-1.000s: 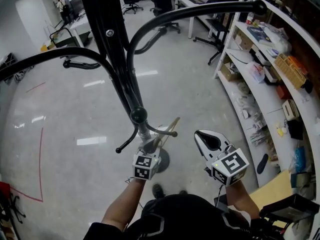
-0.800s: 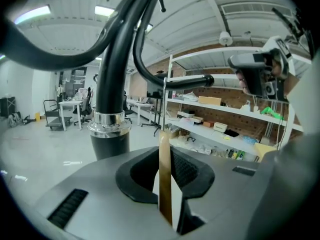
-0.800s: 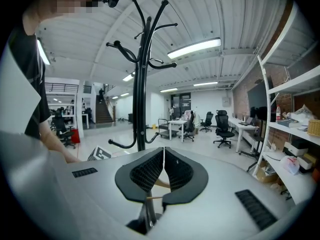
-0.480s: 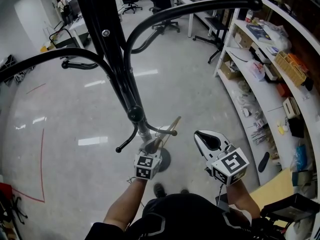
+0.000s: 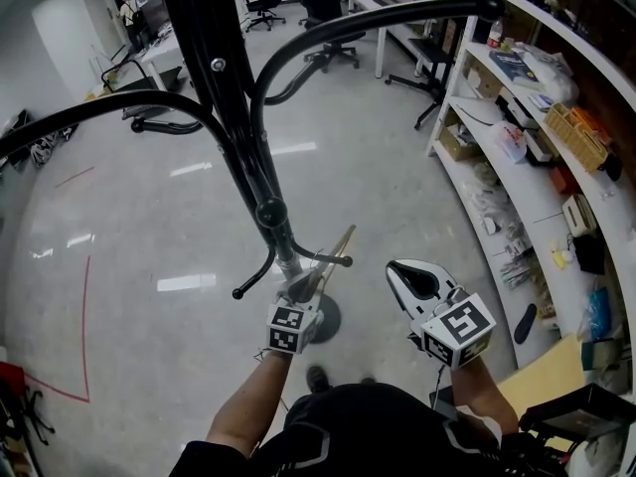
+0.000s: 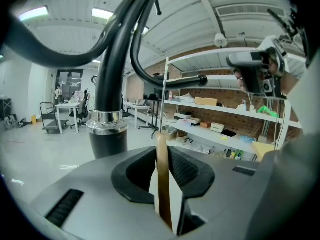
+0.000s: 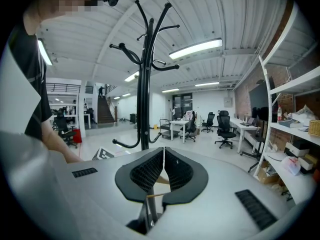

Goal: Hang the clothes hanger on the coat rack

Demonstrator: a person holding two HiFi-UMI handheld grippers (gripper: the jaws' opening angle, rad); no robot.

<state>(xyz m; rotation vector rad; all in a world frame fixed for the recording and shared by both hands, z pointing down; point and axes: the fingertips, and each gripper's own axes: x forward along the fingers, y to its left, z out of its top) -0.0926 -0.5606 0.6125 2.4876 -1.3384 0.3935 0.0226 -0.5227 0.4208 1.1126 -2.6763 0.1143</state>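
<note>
Glossy floor [image 5: 378,167], black coat rack [image 5: 253,157]. At six o'clock, left gripper [image 5: 303,288] clamps a slim tan hanger [image 5: 334,251]; right gripper [image 5: 415,281] jaws pressed together.

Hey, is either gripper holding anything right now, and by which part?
The left gripper grips the wooden hanger by its wooden arm; the right gripper is shut and empty.
</note>
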